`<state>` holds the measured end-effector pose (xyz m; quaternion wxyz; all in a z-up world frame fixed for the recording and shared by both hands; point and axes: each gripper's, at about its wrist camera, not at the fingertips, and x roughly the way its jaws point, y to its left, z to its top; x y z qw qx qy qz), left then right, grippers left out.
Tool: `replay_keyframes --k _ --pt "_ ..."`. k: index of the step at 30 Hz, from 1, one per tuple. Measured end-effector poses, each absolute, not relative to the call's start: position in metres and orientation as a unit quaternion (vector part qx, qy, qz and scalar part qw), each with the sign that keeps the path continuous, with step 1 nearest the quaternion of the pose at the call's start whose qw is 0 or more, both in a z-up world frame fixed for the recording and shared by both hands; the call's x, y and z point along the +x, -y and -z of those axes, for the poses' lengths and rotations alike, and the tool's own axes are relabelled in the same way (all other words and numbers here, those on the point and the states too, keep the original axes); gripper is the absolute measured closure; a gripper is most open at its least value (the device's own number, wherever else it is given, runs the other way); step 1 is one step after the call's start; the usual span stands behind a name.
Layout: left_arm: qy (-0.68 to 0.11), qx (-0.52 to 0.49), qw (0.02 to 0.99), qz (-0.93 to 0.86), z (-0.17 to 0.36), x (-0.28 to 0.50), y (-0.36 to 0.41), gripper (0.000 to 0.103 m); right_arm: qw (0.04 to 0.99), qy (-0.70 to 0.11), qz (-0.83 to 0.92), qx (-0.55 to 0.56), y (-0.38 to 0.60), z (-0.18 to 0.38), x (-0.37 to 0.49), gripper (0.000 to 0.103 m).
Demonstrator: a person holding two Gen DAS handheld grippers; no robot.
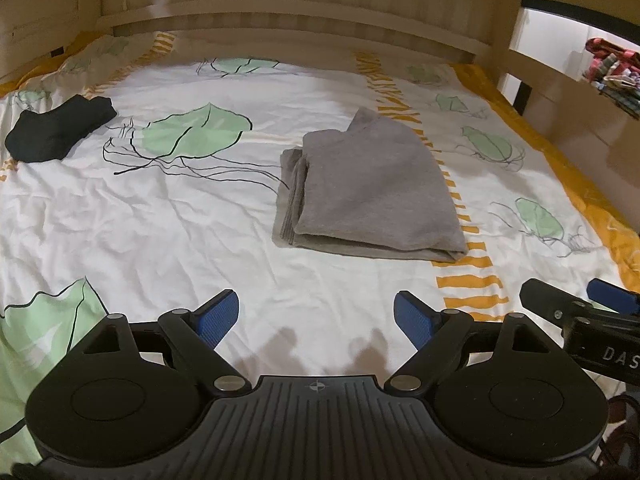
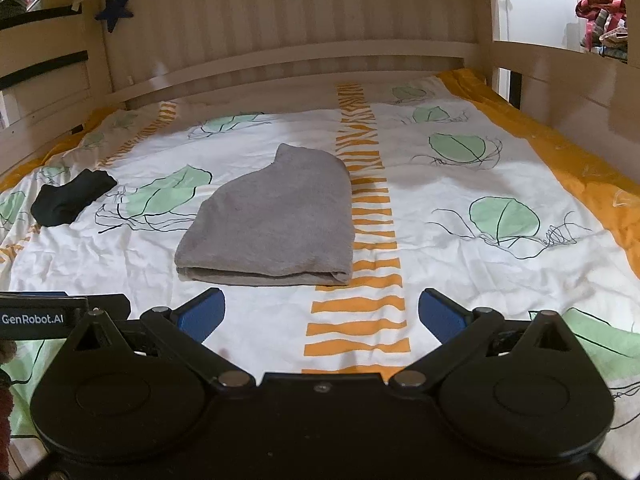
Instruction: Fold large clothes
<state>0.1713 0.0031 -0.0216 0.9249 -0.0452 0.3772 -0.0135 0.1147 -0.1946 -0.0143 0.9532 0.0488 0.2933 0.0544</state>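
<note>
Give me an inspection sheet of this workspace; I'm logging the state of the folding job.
Surface: bed sheet, white with green leaves and orange stripes, lightly creased.
Job's things: grey garment folded flat, lying partly on an orange stripe; black garment folded at far left.
Clutter: nothing seen.
Grippers: left gripper open, empty, short of the grey garment; right gripper open, empty.
Cables: dark cable at the left view's lower right edge.
Surroundings: wooden bed frame; blue star hanging; colourful fabrics beyond the rail.
</note>
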Motion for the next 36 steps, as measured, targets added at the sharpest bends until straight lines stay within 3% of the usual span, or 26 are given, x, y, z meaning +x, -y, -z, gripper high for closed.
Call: replay_keyframes --k 36 --pt "-0.399 -0.022 0.917 0.014 0.026 0.196 0.004 0.018 0.946 -0.312 -0.051 0.068 0.2 0.018 0.139 0.0"
